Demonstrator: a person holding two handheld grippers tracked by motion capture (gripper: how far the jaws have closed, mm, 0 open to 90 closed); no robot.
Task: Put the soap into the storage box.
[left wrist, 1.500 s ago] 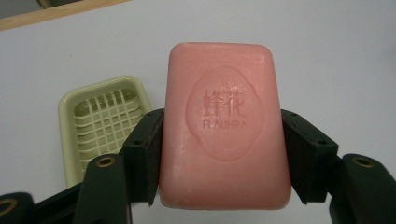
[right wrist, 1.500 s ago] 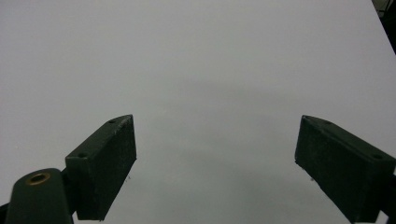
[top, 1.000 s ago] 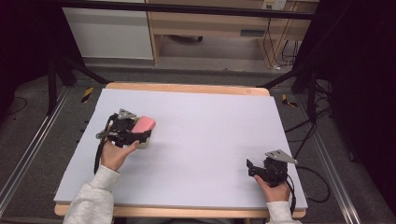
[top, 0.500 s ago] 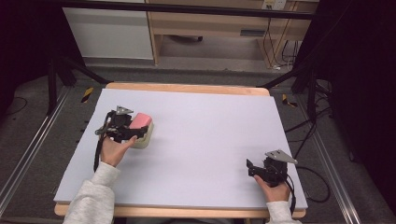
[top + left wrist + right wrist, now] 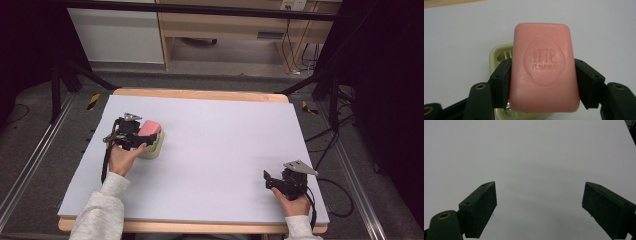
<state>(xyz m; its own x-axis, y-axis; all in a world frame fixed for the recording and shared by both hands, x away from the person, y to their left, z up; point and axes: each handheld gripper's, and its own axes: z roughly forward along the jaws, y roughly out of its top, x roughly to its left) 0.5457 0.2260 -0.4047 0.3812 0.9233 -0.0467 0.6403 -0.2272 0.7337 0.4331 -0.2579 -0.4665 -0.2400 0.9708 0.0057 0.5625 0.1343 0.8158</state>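
Lowered since before, the left claw (image 5: 543,82) clamps the pink soap (image 5: 543,67) seemingly just over the dish (image 5: 499,53); right claw (image 5: 539,207) gapes.

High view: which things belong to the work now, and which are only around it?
In the work:
pink soap bar, clamped in the left gripper
pale green soap dish, under it

Only around:
right gripper, open and holding nothing
table
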